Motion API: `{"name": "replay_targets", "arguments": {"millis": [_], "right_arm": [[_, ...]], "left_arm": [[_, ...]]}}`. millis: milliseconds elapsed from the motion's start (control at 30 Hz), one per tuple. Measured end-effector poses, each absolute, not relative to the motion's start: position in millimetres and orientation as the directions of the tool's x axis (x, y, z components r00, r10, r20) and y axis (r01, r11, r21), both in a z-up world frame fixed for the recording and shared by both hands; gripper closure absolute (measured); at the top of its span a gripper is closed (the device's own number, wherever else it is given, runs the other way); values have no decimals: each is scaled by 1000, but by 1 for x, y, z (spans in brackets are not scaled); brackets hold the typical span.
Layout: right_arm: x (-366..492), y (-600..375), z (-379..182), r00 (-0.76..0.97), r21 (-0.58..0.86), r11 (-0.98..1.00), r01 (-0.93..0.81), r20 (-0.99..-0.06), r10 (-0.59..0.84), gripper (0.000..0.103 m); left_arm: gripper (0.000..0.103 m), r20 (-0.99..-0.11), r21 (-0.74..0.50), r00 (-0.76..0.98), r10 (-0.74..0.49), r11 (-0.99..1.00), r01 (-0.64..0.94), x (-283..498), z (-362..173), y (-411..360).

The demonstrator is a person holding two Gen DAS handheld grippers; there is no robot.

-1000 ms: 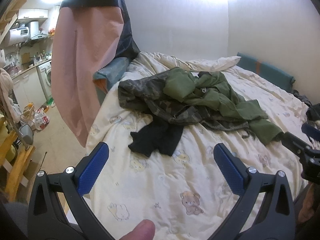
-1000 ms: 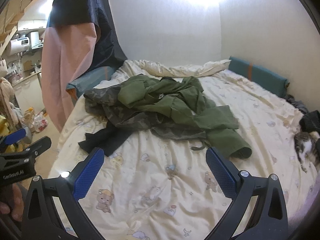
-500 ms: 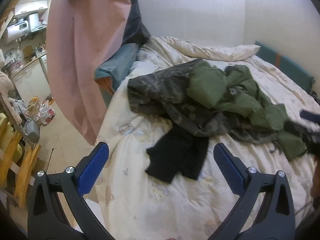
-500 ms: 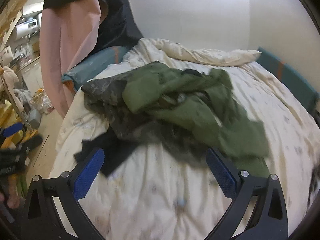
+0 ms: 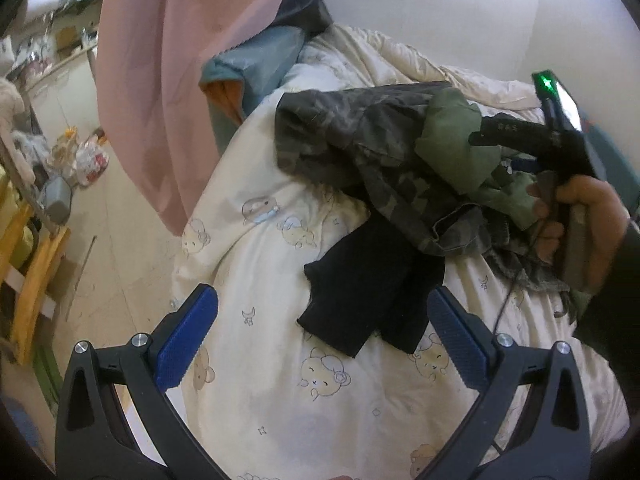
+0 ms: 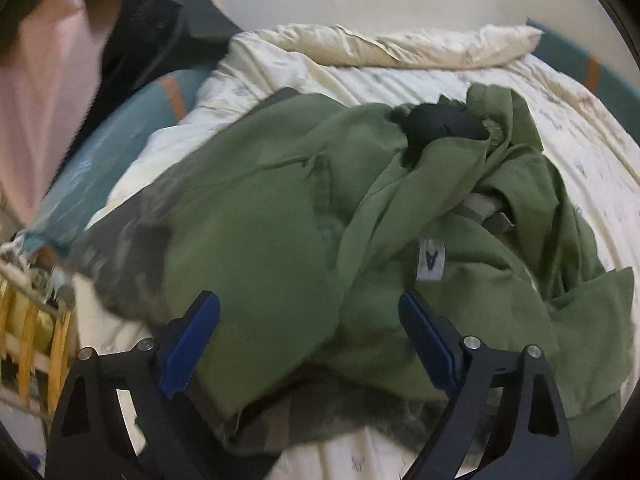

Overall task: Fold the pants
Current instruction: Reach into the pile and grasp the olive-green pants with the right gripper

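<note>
A crumpled pile lies on the bed. Green pants (image 6: 260, 220) are on top, with a white tag (image 6: 431, 260) showing. Camouflage pants (image 5: 360, 140) lie under them, and a black garment (image 5: 372, 292) sticks out toward me. My right gripper (image 6: 310, 340) hangs low over the green pants. Its jaws are closing, green cloth is between them, and the pads are not pressing on it. A hand (image 5: 580, 216) holds that gripper above the pile's right side. My left gripper (image 5: 324, 336) is open just short of the black garment, with nothing between its pads.
The cream bear-print quilt (image 5: 280, 400) covers the bed. A pink curtain (image 5: 168, 80) hangs at the left edge by a teal pillow (image 5: 256, 60). The floor at left holds a yellow wooden frame (image 5: 32, 272) and clutter. A rolled duvet (image 6: 400, 46) lies at the back.
Both grippers have moved in toward the pile and tilted down. The right one travelled farther and now sits over the green pants with its jaws slightly narrower. The left one stays open.
</note>
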State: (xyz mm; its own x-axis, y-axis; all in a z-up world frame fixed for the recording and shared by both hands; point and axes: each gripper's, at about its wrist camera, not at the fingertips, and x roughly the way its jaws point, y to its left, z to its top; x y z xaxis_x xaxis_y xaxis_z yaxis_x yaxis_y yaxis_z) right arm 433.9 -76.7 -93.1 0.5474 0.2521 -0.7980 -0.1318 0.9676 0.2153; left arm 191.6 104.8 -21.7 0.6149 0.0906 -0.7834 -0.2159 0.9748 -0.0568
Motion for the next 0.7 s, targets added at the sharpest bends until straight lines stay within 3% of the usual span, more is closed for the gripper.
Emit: {"name": "replay_targets", "arguments": {"millis": [67,133,200,233,300,400,700], "right_arm": [[445,-76,-102,526,227,968,-110,-813,250,15],[454,-75,-111,491,278,954,-117,-818,299,33],[454,-72,-112,471,309,943,-125,-818,331,59],[451,-72,-110,469,312,942,-124,-818,333,63],[445,-77,-104,475,331,935,-131,-806,352,83],[424,-87,-83,528,312,936,-165,-773,351,91],[307,-104,-11,607,249,883,-399,-650,457,93]], "left_arm": [[0,-789,-83,609,75,970,-227,192,-22,108],[0,-790,-82,609,76,970,-228,192,-22,107],[0,-788,-73,610,81,972,-223,192,-22,104],[0,-787,-72,611,81,973,-221,191,-21,103],[0,-785,-71,614,82,973,-222,189,-21,102],[0,-780,-75,620,85,971,-227,187,-19,103],[0,-735,-29,664,134,973,-229,165,-6,98]]}}
